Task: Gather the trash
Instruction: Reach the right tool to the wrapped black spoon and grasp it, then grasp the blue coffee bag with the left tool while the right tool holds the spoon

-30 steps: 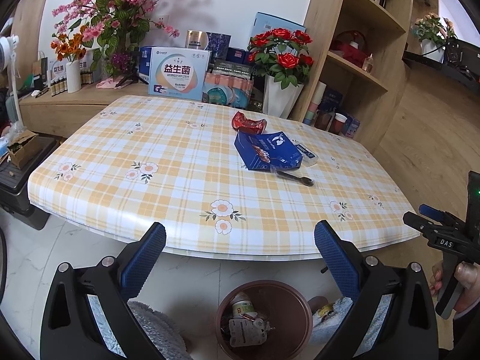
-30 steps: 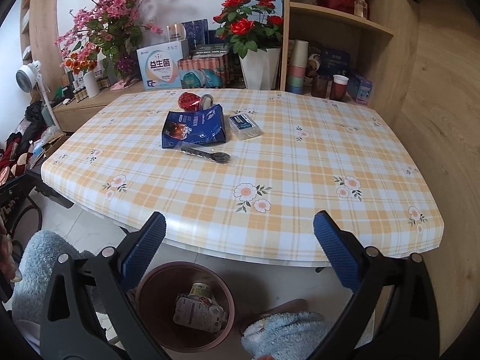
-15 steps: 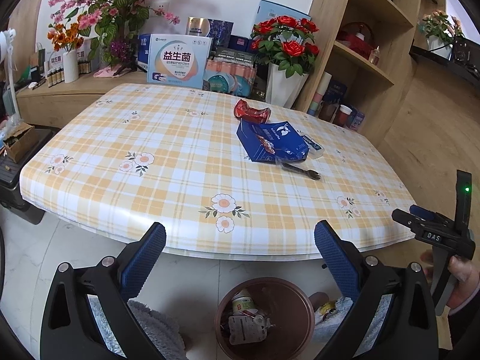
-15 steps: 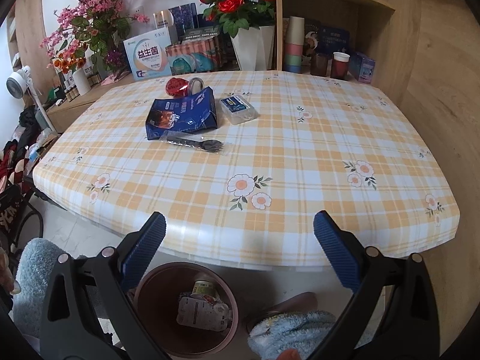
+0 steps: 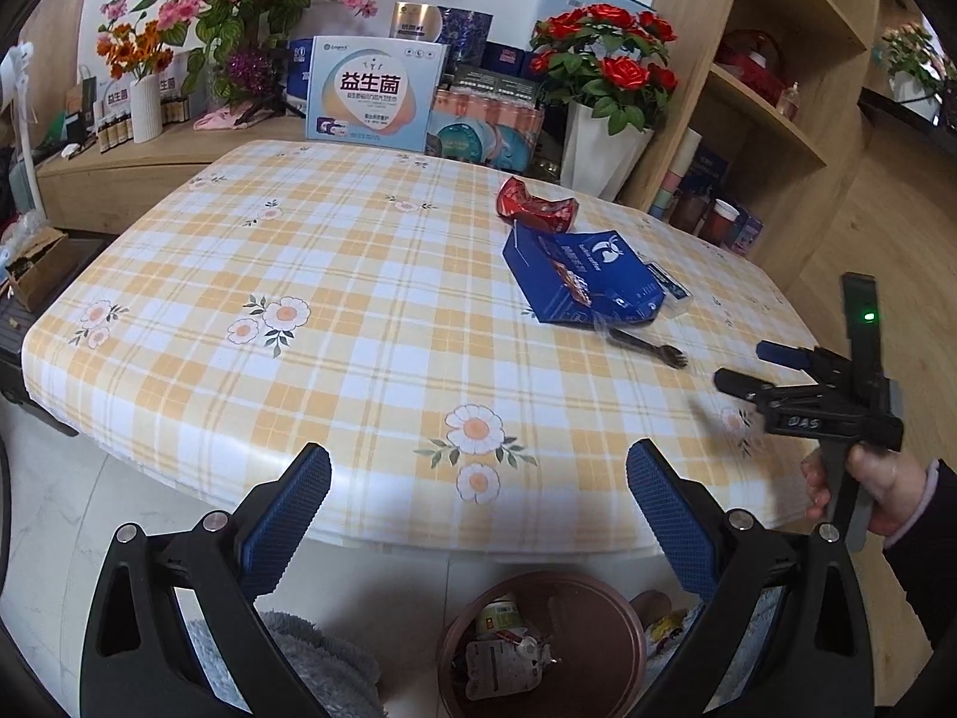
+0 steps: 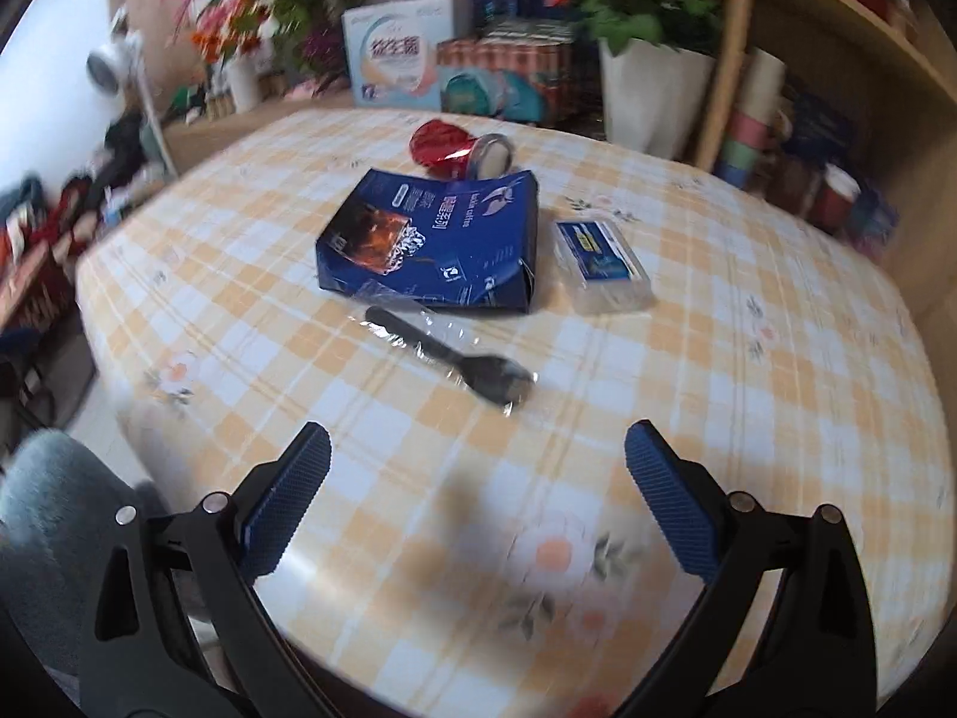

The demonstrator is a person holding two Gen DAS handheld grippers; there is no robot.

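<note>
Right gripper (image 6: 477,478) now advanced over table (image 6: 747,395), jaws wide, empty. Wrapped fork (image 6: 454,356) just ahead; slippery film may slide away. Left gripper (image 5: 478,496) released too.

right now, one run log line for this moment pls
phase: reaching | right gripper: open, empty, over table, facing wrapped fork | left gripper: open, empty, at table edge | bin: on floor

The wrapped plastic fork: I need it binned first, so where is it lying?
In the right wrist view the wrapped plastic fork lies on the table, just in front of the blue coffee bag, ahead of the open right gripper.
</note>
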